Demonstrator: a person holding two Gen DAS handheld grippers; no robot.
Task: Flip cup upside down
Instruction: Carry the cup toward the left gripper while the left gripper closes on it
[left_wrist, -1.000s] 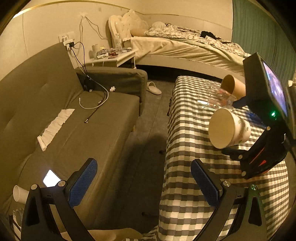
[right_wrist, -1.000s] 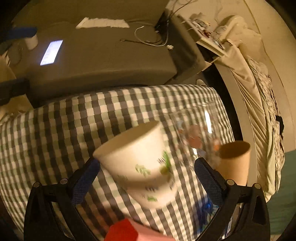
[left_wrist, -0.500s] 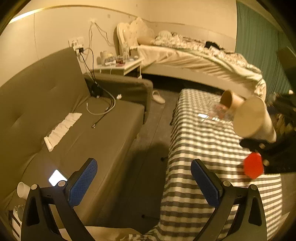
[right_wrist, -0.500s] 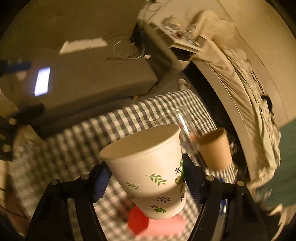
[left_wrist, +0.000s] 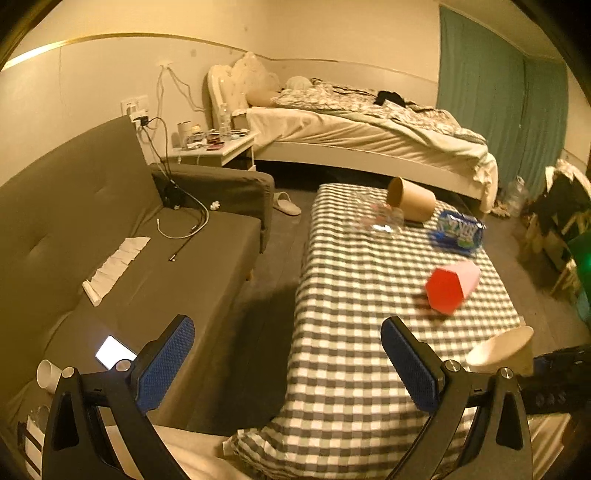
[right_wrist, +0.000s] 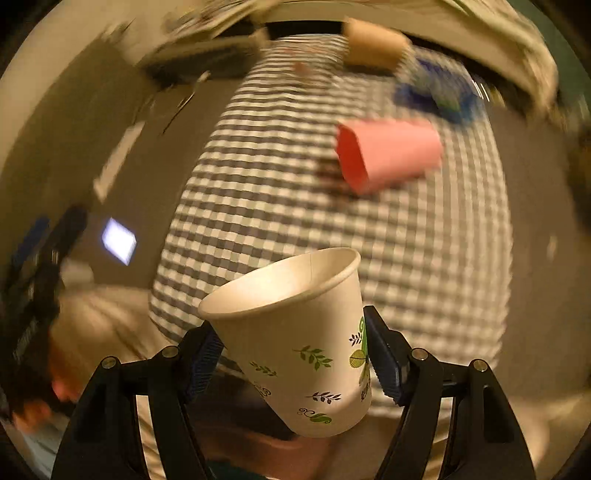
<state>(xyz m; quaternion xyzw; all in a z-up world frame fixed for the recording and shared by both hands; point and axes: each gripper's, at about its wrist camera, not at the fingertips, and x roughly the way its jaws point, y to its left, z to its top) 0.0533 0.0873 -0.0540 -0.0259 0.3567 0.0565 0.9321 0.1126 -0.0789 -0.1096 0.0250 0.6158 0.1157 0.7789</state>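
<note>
My right gripper (right_wrist: 293, 360) is shut on a white paper cup with green leaf prints (right_wrist: 295, 339). It holds the cup in the air above the near end of the checked table (right_wrist: 295, 184), mouth up and tilted away. The same cup (left_wrist: 498, 350) shows at the right edge of the left wrist view. My left gripper (left_wrist: 286, 363) is open and empty, over the gap between sofa and table.
On the table lie a pink cup (left_wrist: 452, 286) on its side, a brown paper cup (left_wrist: 412, 201), a clear glass (left_wrist: 376, 218) and a blue packet (left_wrist: 458, 230). A grey sofa (left_wrist: 129, 258) with a lit phone (left_wrist: 114, 352) stands left. A bed is behind.
My right gripper has carried the white cup back from mid-table to the near end and turned it from lying sideways to mouth up. The left gripper has stayed open.
</note>
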